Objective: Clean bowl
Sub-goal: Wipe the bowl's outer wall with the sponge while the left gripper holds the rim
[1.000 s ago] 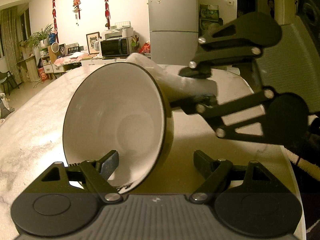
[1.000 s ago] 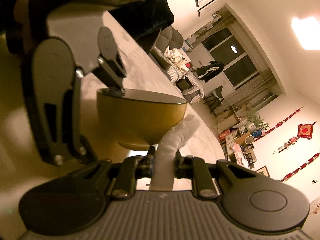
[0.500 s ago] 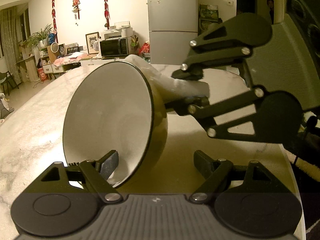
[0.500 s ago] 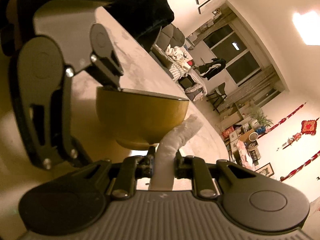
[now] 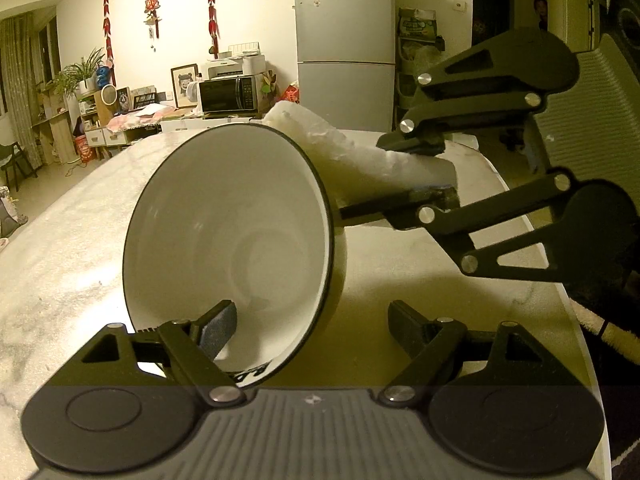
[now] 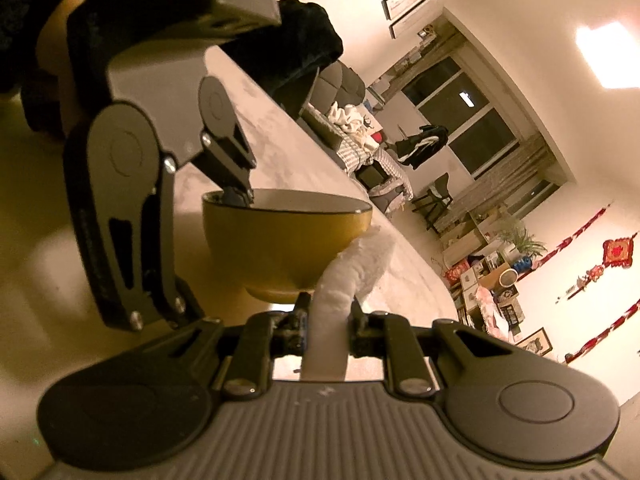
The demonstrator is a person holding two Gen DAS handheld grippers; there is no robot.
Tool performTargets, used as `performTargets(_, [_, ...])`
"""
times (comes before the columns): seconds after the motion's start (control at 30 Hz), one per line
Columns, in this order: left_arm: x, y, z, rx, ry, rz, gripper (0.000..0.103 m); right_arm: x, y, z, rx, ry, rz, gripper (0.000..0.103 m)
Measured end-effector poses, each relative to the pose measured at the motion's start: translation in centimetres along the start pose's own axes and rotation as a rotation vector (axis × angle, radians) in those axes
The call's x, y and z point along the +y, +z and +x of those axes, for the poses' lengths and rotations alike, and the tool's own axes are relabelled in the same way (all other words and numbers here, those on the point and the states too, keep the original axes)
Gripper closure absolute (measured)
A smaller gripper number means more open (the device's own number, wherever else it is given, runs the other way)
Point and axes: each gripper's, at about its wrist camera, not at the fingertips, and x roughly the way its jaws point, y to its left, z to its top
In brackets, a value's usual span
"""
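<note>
A living room under warm lamplight, with a pale marbled surface (image 5: 60,248) filling the lower half of the left-wrist frame; a refrigerator (image 5: 346,40) and a microwave (image 5: 228,94) stand along the top.

The bowl (image 5: 228,240), yellow outside and white inside, sits at frame centre, tipped so its mouth faces the camera. The left tongs (image 5: 312,320) stand wide: one finger (image 5: 218,326) lies inside the rim at lower centre, the other is apart from the outer wall, so a firm pinch is not shown.

The right tongs (image 6: 326,314), at lower centre of the right-wrist frame, are closed on a white paper towel wad (image 6: 344,280). Its free end touches the bowl's outer wall near the rim.

Step in hand, as judged: wiping the bowl's outside. How much has been wiped cannot be told. Any further stroke calls for steady bracing of the bowl, light pressure, and a towel path following the curved wall.
</note>
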Motion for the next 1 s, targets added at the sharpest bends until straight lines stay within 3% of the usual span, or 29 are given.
performTargets(0.37, [-0.4,-0.3,-0.3,0.000,-0.001,0.000,0.020,0.5,-1.3,1.4,0.047,0.037,0.008,0.084])
performTargets(0.7, [-0.7,-0.4,-0.3,0.000,-0.001,0.000,0.019,-1.0,-0.1,0.0,-0.011,-0.012,0.019,0.085])
performTargets(1.0, [-0.9,-0.2,-0.1,0.000,-0.001,0.001,0.019,0.2,-1.0,0.4,0.013,0.016,0.015,0.084])
